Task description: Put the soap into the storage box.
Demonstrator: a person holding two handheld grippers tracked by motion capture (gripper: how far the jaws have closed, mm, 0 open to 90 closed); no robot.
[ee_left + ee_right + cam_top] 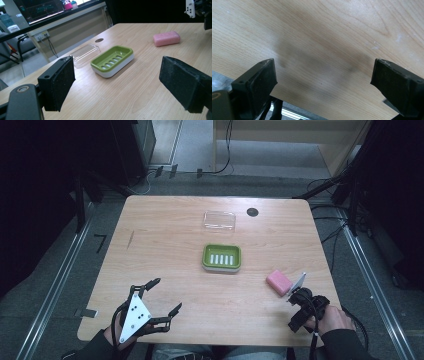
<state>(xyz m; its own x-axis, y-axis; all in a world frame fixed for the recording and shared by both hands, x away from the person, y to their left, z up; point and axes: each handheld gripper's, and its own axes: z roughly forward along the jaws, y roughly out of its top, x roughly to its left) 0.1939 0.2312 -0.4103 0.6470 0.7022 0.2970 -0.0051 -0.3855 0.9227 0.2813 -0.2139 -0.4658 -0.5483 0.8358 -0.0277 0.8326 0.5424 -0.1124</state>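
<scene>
A green soap dish (221, 257) with a slotted white insert sits at the middle of the wooden table (165, 235). Its clear lid (219, 220) lies apart, farther back. To the right of the dish lies a pink soap bar (279, 282). At the front left, my left gripper (166, 295) is open and empty and points toward the dish (112, 60), with the lid (85, 53) and soap (166, 38) beyond it. My right gripper (304, 306) hangs just in front of the soap, tilted down. Its jaws (323, 75) stand open over bare wood with nothing between them.
A dark round hole (252, 212) marks the table's back right. The table's front edge lies just under the right gripper. Metal rails and cables run along the floor on both sides, and dark equipment stands around the table.
</scene>
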